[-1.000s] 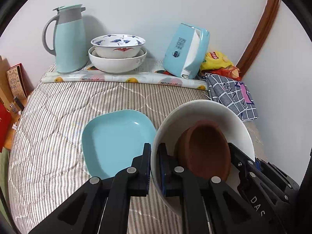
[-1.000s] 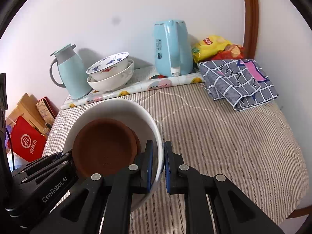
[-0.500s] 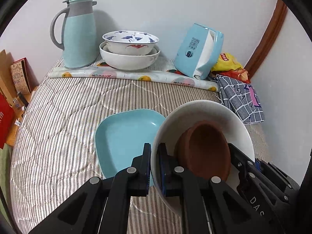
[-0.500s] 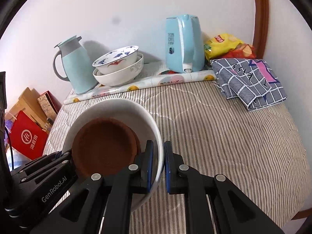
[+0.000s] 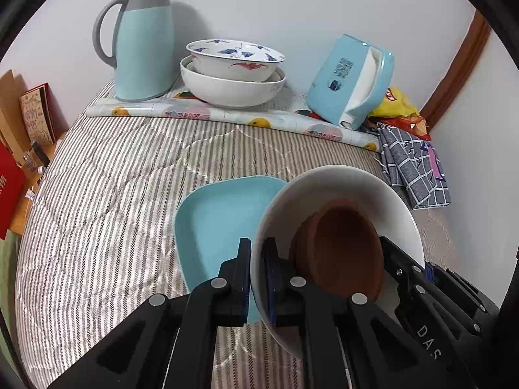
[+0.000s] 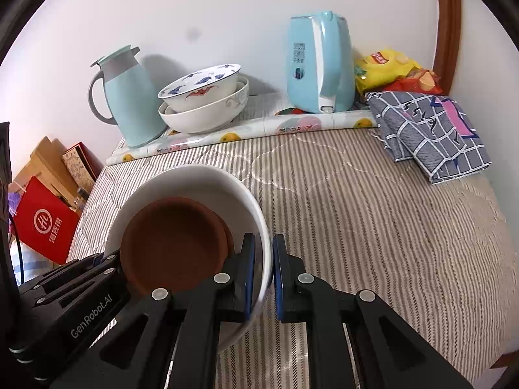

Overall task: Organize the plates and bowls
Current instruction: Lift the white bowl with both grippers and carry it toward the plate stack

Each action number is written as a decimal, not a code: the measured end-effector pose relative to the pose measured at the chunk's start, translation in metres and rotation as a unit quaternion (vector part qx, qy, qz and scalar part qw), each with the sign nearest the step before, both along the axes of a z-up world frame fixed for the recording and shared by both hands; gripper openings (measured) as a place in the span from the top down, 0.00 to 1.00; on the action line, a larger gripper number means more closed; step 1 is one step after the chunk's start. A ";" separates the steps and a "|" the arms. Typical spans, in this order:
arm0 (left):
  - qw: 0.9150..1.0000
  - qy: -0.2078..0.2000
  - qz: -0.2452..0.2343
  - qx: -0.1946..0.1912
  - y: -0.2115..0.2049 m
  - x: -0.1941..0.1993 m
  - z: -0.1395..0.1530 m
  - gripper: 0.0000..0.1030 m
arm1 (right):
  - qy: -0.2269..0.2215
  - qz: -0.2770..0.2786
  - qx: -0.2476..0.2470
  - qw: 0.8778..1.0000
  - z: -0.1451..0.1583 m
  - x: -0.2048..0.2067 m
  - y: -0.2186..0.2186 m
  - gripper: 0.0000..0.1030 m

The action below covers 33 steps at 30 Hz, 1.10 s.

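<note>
Left wrist view: left gripper point(image 5: 256, 275) clamped on near rim of white bowl point(image 5: 340, 181), brown dish point(image 5: 343, 253) nested inside, blue plate point(image 5: 214, 220) on striped bedspread point(image 5: 97, 201), partly under the bowl. Right wrist view: right gripper point(image 6: 261, 275) pinching opposite rim. Possibly held clear of the bedspread; hard to tell.

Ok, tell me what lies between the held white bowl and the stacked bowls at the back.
Nothing visible blocks the way. Both the left gripper and right gripper clamp the white bowl with the brown dish inside. Only striped bedding lies before the stacked bowls; the blue plate sits low, to the left.
</note>
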State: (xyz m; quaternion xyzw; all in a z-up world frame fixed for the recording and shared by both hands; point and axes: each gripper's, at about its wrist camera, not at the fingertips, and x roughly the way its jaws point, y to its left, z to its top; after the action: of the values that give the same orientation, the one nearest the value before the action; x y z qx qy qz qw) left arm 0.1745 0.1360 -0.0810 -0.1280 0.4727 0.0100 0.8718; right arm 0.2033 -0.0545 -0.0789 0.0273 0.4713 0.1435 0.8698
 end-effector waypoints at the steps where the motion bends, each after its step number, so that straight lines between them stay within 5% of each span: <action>1: 1.000 0.001 0.002 -0.001 0.002 0.000 -0.001 0.92 | 0.001 0.002 -0.001 1.000 -0.001 0.001 0.002 0.90; 33: 0.999 0.042 0.033 -0.006 0.044 0.023 -0.040 0.92 | 0.043 0.035 -0.002 0.998 -0.044 0.024 0.042 0.90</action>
State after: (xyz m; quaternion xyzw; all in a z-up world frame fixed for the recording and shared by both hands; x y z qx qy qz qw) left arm 0.1973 0.1796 -0.1207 -0.1478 0.5044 0.0415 0.8497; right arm 0.2269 -0.0129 -0.1227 0.0156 0.5095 0.1715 0.8430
